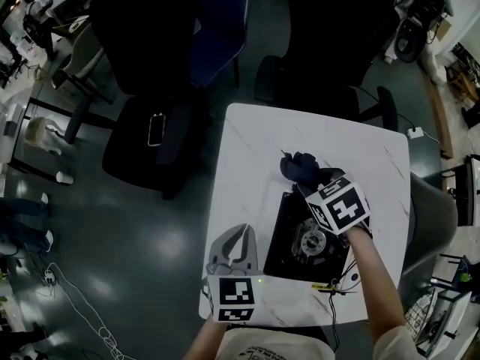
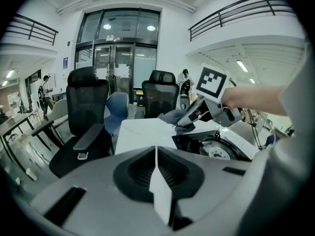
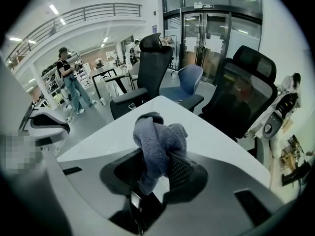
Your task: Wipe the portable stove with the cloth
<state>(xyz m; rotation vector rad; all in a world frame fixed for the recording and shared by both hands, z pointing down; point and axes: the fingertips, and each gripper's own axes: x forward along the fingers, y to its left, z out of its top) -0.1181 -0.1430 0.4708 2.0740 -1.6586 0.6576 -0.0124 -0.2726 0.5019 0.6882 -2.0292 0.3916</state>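
The black portable stove [image 1: 294, 238] lies on the white table [image 1: 247, 156], its round burner showing. My right gripper [image 1: 304, 178] is shut on a dark grey-blue cloth [image 1: 298, 165], bunched just past the stove's far edge. In the right gripper view the cloth [image 3: 160, 141] hangs clamped between the jaws [image 3: 155, 166] above the tabletop. My left gripper [image 1: 241, 232] rests at the table's near left, beside the stove, its jaws together with nothing in them. The left gripper view shows the right gripper [image 2: 189, 119], the cloth [image 2: 172, 116] and the stove [image 2: 216, 149] ahead to the right.
Black office chairs [image 1: 142, 126] and a blue chair [image 1: 217, 28] stand beyond the table's far and left sides. A grey chair [image 1: 431, 216] sits at the right. Thin cables [image 1: 337, 283] lie near the stove's front corner. A person [image 3: 69, 77] stands far off.
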